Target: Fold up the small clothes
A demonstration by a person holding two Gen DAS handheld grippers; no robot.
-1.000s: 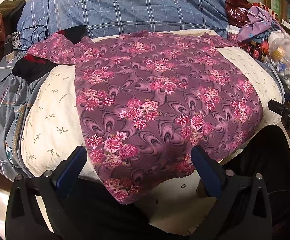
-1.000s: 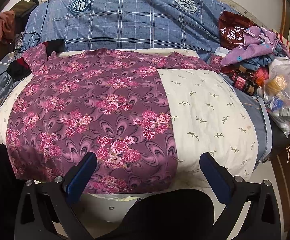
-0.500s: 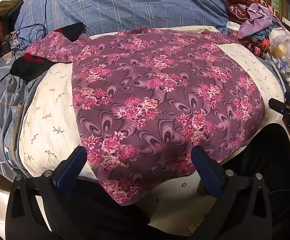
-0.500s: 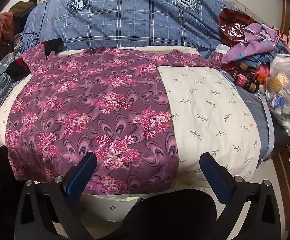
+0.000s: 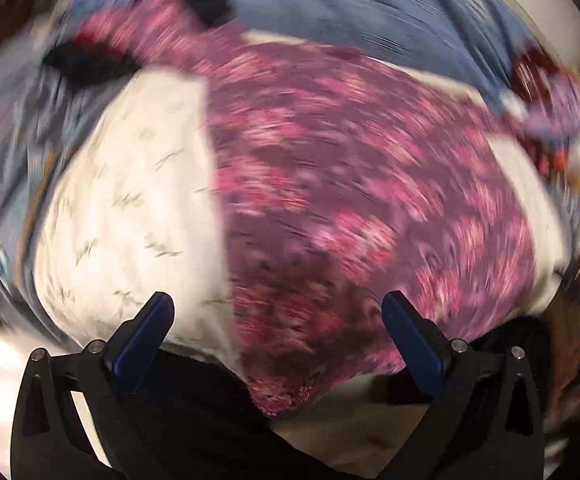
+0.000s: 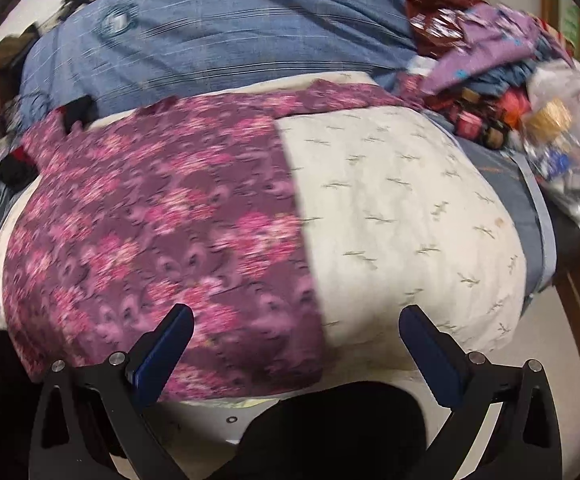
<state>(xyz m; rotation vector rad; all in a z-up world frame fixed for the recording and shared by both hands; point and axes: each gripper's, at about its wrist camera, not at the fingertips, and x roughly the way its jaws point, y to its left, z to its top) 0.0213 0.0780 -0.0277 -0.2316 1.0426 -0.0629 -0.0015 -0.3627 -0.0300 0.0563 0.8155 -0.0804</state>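
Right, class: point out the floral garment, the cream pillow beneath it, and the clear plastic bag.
floral garment [image 6: 161, 232]: right wrist view, middle of the purple cloth.
cream pillow [image 6: 410, 232]: right wrist view, bare part right of the garment.
clear plastic bag [image 6: 566, 148]: right wrist view, its bulging middle.

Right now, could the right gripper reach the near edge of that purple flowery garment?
Probably yes: the right gripper is open just above the floral garment's near hem, with nothing between them.

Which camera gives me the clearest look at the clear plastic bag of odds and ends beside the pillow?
The right wrist view: the clear plastic bag sits at its right edge, only mildly blurred, contents visible. In the left wrist view, heavy motion blur smears that corner and the bag cannot be made out.
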